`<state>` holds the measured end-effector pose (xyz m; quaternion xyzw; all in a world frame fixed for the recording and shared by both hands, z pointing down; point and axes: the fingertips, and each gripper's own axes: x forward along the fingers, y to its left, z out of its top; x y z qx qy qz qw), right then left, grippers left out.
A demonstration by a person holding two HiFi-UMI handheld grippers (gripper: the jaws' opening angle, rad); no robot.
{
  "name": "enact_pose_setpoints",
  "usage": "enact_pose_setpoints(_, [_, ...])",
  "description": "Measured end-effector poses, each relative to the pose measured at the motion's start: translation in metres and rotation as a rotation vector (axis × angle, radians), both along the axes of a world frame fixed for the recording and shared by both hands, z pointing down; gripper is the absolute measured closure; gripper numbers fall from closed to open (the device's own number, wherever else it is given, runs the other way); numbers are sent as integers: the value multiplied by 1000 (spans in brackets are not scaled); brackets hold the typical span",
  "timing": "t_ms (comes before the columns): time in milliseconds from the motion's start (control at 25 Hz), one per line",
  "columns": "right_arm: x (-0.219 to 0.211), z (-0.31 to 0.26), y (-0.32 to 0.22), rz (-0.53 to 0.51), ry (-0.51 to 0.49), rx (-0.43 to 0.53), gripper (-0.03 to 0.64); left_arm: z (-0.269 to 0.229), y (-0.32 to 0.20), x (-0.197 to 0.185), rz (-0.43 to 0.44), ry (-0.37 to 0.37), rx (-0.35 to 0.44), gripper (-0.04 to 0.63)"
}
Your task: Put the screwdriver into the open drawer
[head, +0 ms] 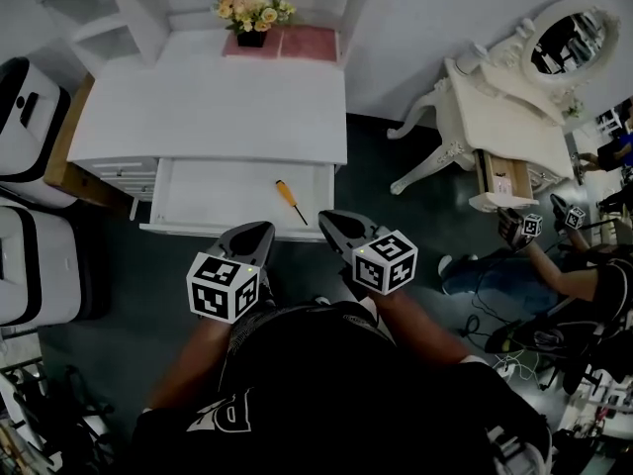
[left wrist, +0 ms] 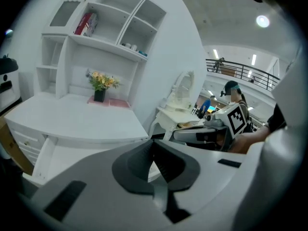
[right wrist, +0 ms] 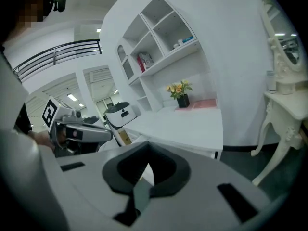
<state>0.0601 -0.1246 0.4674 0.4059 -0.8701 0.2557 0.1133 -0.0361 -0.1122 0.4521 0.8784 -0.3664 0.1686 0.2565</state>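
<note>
An orange-handled screwdriver (head: 287, 199) lies inside the open white drawer (head: 213, 194) of the white desk (head: 218, 107), towards the drawer's right side. Both grippers hover just in front of the drawer's front edge, apart from the screwdriver. My left gripper (head: 257, 234) is shut with nothing in it, and in its own view the left gripper's tips (left wrist: 154, 143) meet above the drawer (left wrist: 57, 153). My right gripper (head: 330, 221) is also shut and empty; its tips (right wrist: 146, 147) point towards the desk (right wrist: 183, 124). The screwdriver is hidden in both gripper views.
A flower pot (head: 251, 13) and a pink mat (head: 297, 43) sit at the desk's back. White appliances (head: 25, 107) and a cardboard box (head: 69, 156) stand left. A white dressing table with a mirror (head: 514, 117) stands right, where another person (head: 584, 275) holds grippers.
</note>
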Motion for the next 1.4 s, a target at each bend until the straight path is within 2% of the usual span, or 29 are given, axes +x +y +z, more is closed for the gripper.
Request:
enact_pose_setpoints(200, [33,-20,32,-33,-19,33,609,-15,31,35,-28,15,26,580])
enact_pose_setpoints(520, [64,-36,80,-108,-36,86,609,-22,78,63,-118,16,56,580])
enact_pose_setpoints(920, [89,-31,110,-129,-63,62,609,-23,119,73,-189,1,48,580])
enact_pose_setpoints(1080, [89,-32,114,-122,-62,64,609,-22,121,67,-177,-53,71,580])
enact_pose_setpoints(1280, [81,-40,115,-91,-47,71,609,-34,110,64,-147,3,67,580])
enact_pose_setpoints(1400, [73,-45,116,-74,-44,72,609,-39,107,59,-123,4,72,580])
